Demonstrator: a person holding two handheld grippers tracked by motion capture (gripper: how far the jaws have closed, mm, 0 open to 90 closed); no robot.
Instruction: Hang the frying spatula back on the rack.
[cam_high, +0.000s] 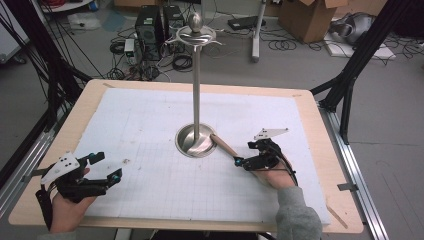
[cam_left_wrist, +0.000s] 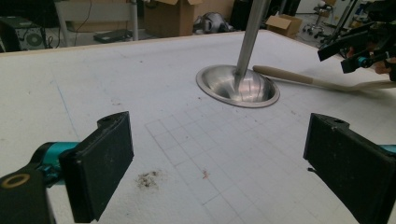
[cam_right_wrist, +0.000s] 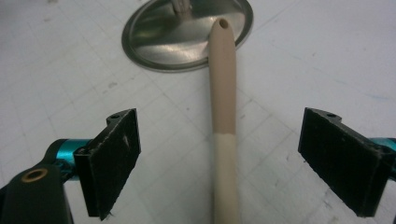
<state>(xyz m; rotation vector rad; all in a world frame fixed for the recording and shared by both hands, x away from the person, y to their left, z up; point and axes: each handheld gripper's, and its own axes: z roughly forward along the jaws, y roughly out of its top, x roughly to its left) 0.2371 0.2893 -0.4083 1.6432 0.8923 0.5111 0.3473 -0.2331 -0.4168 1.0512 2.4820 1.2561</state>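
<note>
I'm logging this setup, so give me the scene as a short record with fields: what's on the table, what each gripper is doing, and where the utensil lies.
surface: white gridded mat on a wooden table
stand: metal pole rising from a round metal base
utensil: wooden handle, its end resting on the base rim
right gripper: open, jaws either side of the handle, not touching it
left gripper: open, holds nothing, above the mat

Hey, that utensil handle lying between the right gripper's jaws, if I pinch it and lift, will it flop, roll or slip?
The handle looks like a straight, stiff rod, so it probably won't flop. Being round, it may roll on the flat mat if nudged sideways. Its far end rests on the stand's metal base, so lifting might scrape it. The right gripper straddles it, open.
</note>
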